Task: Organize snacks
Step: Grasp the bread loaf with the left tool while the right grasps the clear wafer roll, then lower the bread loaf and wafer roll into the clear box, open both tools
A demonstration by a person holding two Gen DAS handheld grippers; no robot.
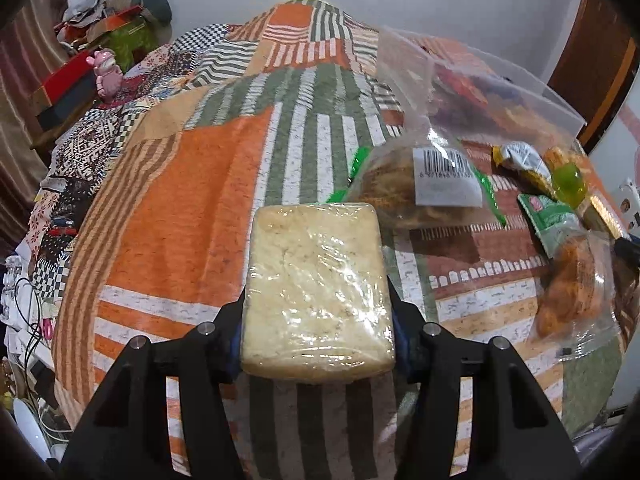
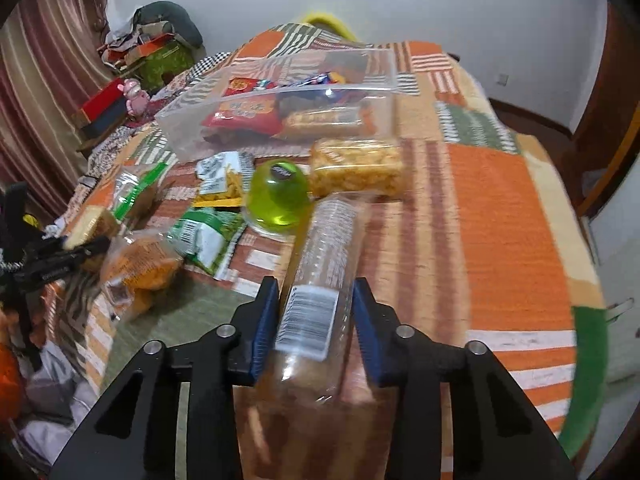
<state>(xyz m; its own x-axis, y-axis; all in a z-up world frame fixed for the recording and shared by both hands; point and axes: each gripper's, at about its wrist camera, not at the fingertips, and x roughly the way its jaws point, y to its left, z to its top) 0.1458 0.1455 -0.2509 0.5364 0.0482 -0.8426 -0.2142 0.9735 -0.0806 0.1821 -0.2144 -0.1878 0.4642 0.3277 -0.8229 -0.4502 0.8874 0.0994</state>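
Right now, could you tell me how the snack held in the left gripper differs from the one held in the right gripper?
The pale wrapped block in the left gripper is flat, broad and rectangular; the clear-wrapped roll in the right gripper is long and narrow. The pale wrapped block shows no label, while the clear-wrapped roll carries a white barcode sticker. Both are in transparent wrap, clamped between blue-padded fingers above the patchwork bedspread.

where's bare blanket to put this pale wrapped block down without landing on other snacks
In the left wrist view, the orange and green striped blanket left of the pale wrapped block is bare up to the far edge. It is crowded to the right: the barcoded clear bag, green packet, orange snack bag and clear bin.
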